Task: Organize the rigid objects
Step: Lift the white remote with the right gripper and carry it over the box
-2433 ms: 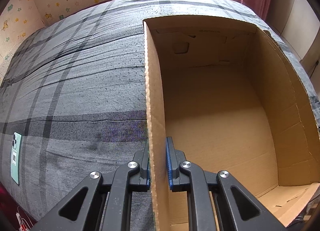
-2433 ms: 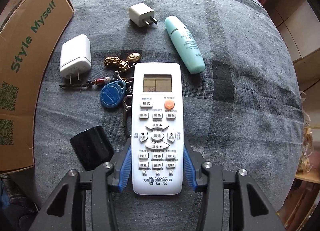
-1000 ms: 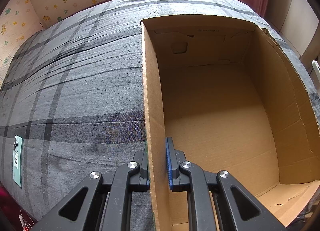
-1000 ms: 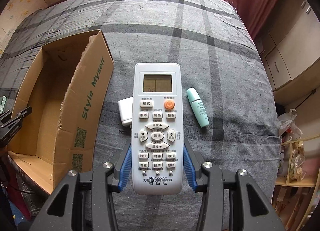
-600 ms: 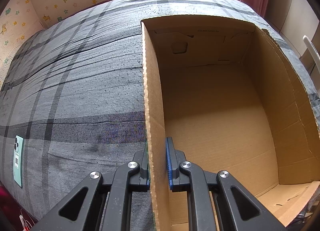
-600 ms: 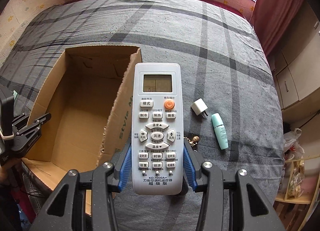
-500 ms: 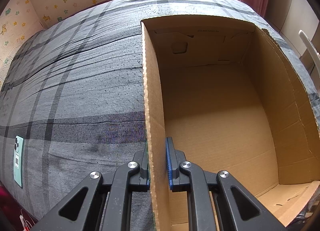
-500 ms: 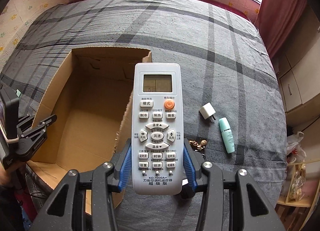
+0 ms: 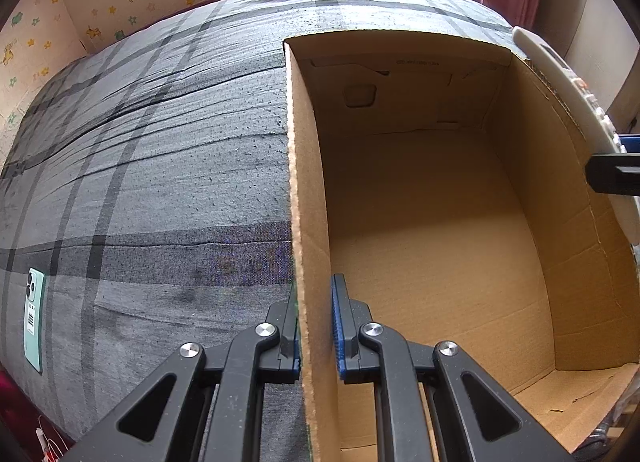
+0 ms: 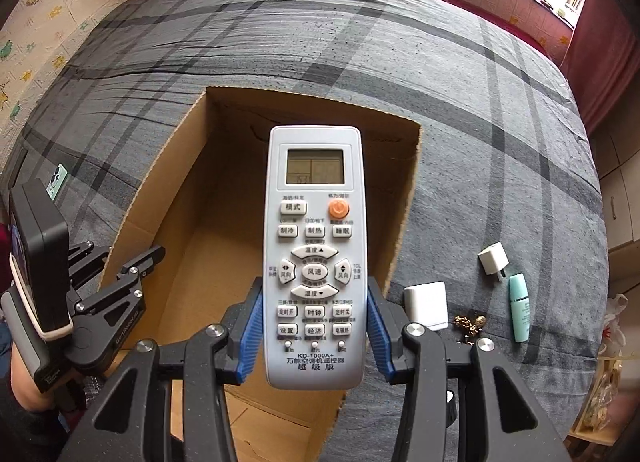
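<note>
Your right gripper [image 10: 315, 336] has its jaws clamped on the remote [image 10: 315, 258], hanging above the open box [image 9: 420, 222]. Lower it well inside before letting go, flat on the floor. Your left gripper [image 9: 316, 328] pinches the box's wall; hold firm. The box is empty.

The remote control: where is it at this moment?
In the right wrist view the remote control sits centre frame, clamped in the right hand-held gripper above the open cardboard box; the left wrist view shows it at the box's right edge.
</note>
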